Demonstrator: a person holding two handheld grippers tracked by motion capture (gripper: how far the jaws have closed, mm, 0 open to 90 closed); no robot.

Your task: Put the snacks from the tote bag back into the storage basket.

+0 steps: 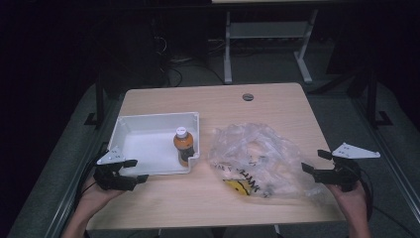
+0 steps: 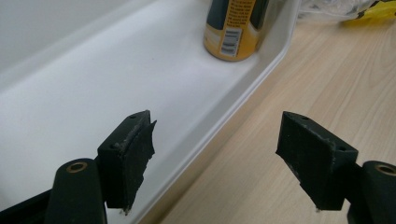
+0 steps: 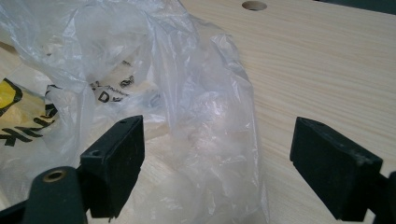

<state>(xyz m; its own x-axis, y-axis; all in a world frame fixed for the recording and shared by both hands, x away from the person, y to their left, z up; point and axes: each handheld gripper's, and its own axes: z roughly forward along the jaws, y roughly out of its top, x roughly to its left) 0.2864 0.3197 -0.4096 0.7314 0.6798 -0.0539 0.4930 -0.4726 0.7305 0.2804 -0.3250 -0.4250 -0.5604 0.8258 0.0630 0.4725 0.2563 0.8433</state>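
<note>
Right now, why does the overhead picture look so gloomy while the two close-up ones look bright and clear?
High view: dark surroundings, the table dimly lit, the plastic bag slightly soft. Left gripper view: the white tray is bright, near washed out; the bottle is cut off at the top. Right gripper view: glare on the bag's wrinkles, both jaws sharp.

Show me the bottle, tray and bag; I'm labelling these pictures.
bottle point(image 1: 183, 147): high view, its orange body.
tray point(image 1: 148, 120): high view, its far rim.
bag point(image 3: 205, 112): right gripper view, its clear crumpled plastic.
</note>
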